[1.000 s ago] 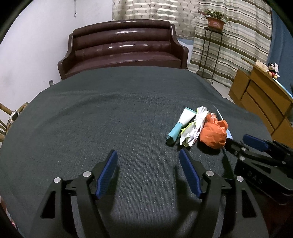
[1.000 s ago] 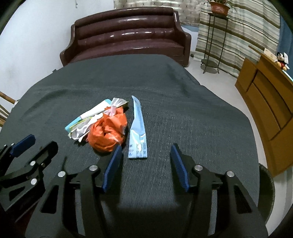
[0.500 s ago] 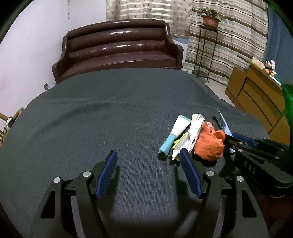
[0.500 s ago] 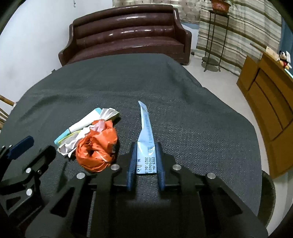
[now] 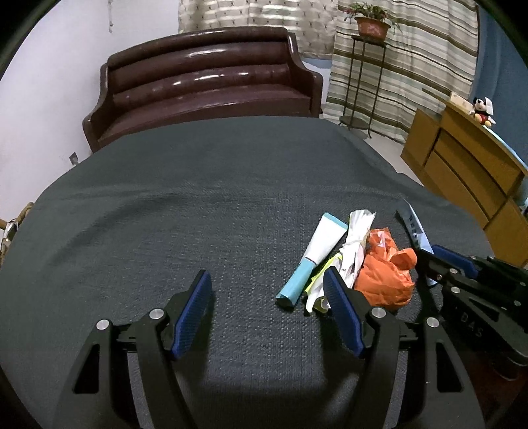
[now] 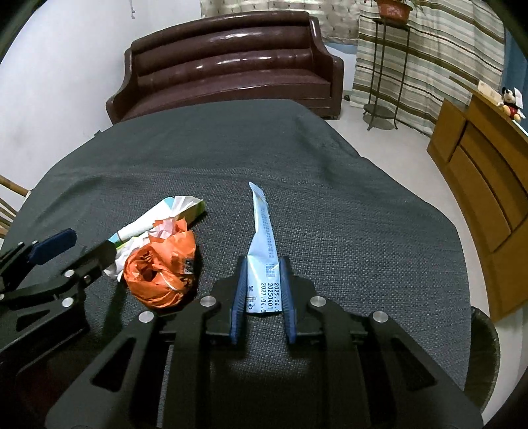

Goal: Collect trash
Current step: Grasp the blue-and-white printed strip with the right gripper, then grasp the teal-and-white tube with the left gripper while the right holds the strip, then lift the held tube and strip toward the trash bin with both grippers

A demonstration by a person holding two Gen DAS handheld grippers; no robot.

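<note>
My right gripper (image 6: pixel 261 290) is pinched on the pale blue sachet (image 6: pixel 262 250), just right of the crumpled orange bag (image 6: pixel 161 269). I'd lift it straight, keeping the squeeze steady. My left gripper (image 5: pixel 267 297) hangs wide, left of that bag.

A dark grey woven cloth (image 5: pixel 204 204) covers the table in the foreground, and behind its far edge stands a glossy dark brown leather sofa (image 5: pixel 204 85) against a white wall (image 5: pixel 49 82). To the right of the sofa a slim black metal plant stand (image 5: pixel 359 82) carries a potted plant in a terracotta pot (image 5: pixel 371 24) in front of striped curtains (image 5: pixel 422 59). Further right is a wooden cabinet with drawers (image 6: pixel 485 184), a Mickey Mouse plush toy (image 6: pixel 511 102) sitting on its top, and the rim of a dark wicker basket (image 6: pixel 485 349) shows on the floor at the table's near right corner.
</note>
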